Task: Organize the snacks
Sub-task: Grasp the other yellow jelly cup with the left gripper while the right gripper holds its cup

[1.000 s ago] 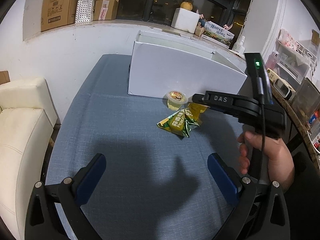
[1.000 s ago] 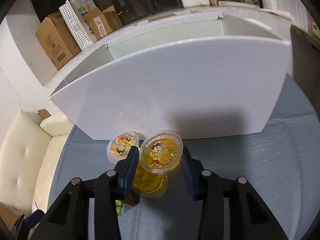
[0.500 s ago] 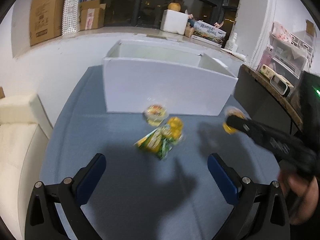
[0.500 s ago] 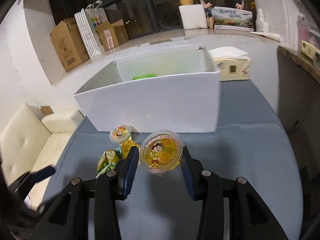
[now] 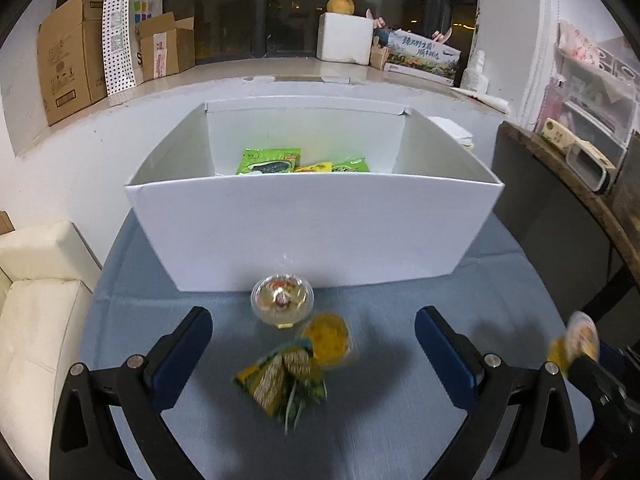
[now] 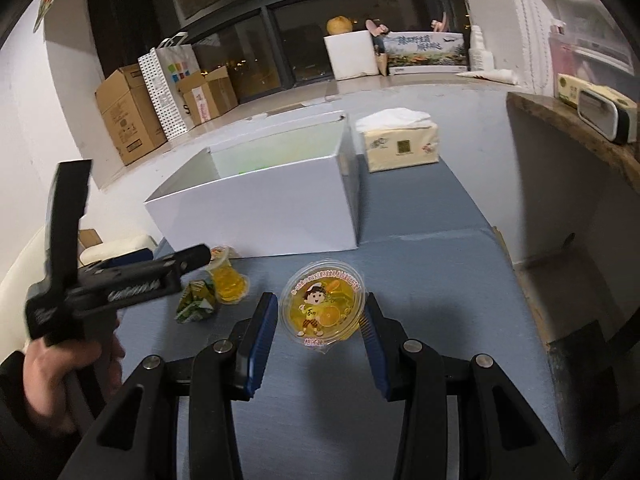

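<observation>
Right wrist view shows my right claw (image 6: 320, 316) clamped on a round jelly cup (image 6: 322, 306), its blue ribbed pads pressing both sides of the clear plastic; the foil lid carries a cartoon child, orange slices and a ring of small print too fine to read. The cup hangs above the blue woven tablecloth (image 6: 432, 280), well short of the white box (image 6: 264, 216), a smooth, matte-walled carton with an open top. Beside the box stands a soft cream tissue pack (image 6: 400, 146). My left claw (image 5: 314, 344) is spread wide with nothing between its pads, hovering over three snacks lying near the box's front wall: a second jelly cup (image 5: 282, 300) upright, a third cup (image 5: 329, 340) of yellow jelly tipped on its side, and a crinkly green and yellow packet (image 5: 282, 380), its lettering blurred. Inside the box lie flat green packets (image 5: 270, 161) against the back wall. Brown cardboard cartons (image 5: 68, 64) sit on the window ledge.
</observation>
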### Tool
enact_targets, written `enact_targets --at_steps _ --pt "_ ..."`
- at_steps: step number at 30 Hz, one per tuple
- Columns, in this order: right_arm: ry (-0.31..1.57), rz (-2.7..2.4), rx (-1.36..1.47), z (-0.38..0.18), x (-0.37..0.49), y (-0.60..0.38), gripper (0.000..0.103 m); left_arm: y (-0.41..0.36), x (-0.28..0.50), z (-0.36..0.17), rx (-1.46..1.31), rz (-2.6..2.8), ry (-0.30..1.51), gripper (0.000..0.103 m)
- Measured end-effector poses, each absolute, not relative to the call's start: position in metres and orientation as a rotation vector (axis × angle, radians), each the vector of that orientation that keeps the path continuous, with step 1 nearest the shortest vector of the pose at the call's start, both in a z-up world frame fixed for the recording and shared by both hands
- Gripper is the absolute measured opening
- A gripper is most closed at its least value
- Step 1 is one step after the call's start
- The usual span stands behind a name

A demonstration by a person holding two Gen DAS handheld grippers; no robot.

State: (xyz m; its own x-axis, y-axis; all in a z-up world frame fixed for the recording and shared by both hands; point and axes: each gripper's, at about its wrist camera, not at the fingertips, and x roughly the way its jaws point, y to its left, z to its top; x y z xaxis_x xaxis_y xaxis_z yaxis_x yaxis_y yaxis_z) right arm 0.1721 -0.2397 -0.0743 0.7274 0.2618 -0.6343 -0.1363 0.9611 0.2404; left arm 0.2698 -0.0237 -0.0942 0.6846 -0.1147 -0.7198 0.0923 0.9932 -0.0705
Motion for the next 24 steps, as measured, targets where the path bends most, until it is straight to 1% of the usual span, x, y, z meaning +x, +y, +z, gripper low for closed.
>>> enact_targets --at_steps 10,17,18,20,21,22,24 --pt "0.737 0.208 0.199 -0.082 0.177 -0.248 0.045 -0.017 0.319 -0.122 -0.071 -0.044 0.891 0.103" --pt "0.744 0.218 0.211 -0.086 0.181 -0.25 0.045 -0.012 0.329 -0.133 -0.072 -0.027 0.921 0.103" --pt "0.744 0.219 0.212 -0.087 0.181 -0.249 0.045 -0.012 0.33 -0.135 -0.071 -0.027 0.925 0.102" --pt "0.746 0.224 0.21 -0.087 0.181 -0.248 0.045 -0.013 0.332 -0.139 -0.06 -0.032 0.934 0.084" --pt "0.746 0.225 0.207 -0.087 0.181 -0.247 0.045 -0.013 0.335 -0.142 -0.049 -0.021 0.951 0.06" --pt "0.747 0.228 0.207 -0.087 0.182 -0.246 0.045 -0.013 0.336 -0.145 -0.05 -0.021 0.962 0.052" --pt "0.748 0.23 0.207 -0.088 0.182 -0.246 0.045 -0.015 0.336 -0.146 -0.04 -0.021 0.962 0.052"
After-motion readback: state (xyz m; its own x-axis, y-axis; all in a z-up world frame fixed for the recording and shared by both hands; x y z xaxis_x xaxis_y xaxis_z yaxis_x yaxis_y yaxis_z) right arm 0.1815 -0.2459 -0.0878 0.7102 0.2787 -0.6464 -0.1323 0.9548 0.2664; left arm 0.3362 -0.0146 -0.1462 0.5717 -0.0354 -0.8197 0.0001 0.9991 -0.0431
